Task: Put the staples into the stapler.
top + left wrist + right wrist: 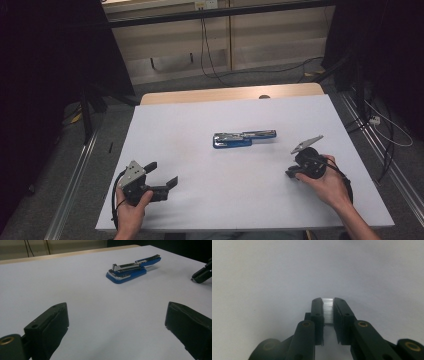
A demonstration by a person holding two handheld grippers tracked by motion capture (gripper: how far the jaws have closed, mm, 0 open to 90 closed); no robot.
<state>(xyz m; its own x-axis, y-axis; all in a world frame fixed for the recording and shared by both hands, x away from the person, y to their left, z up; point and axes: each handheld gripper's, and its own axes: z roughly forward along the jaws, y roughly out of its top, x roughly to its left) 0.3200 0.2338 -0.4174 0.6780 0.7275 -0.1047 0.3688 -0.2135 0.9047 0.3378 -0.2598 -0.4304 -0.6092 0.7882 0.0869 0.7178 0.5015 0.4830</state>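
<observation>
Nearest the person, at about seven o'clock on the white rectangular surface point(200, 115), the left hand point(131, 210) holds the left black two-jaw tongs point(162, 176) low over the sheet. Their jaws stand wide apart with nothing between them; the left gripper view shows bare white surface across the whole gap, and the pads point(53, 327) touch nothing.

At about four o'clock the right hand point(332, 185) holds the right black tongs point(291, 173), with a grey three-cornered plate point(306, 144) on top, pointing down toward the sheet. In the right gripper view these right tongs point(328, 311) are pressed together on a short silvery strip of staples point(328, 310), which sits clamped between the two pads and shows as a bright ribbed bar in the narrow gap.

Farther off, near the middle of the surface and slightly toward one o'clock, lies the blue and chrome metal stapler point(243, 138), flat and swung open lengthwise, its long axis running from nine to three o'clock. It lies well apart from both tongs and is untouched. Beyond it a tan wooden table edge point(230, 93) shows at twelve o'clock.
</observation>
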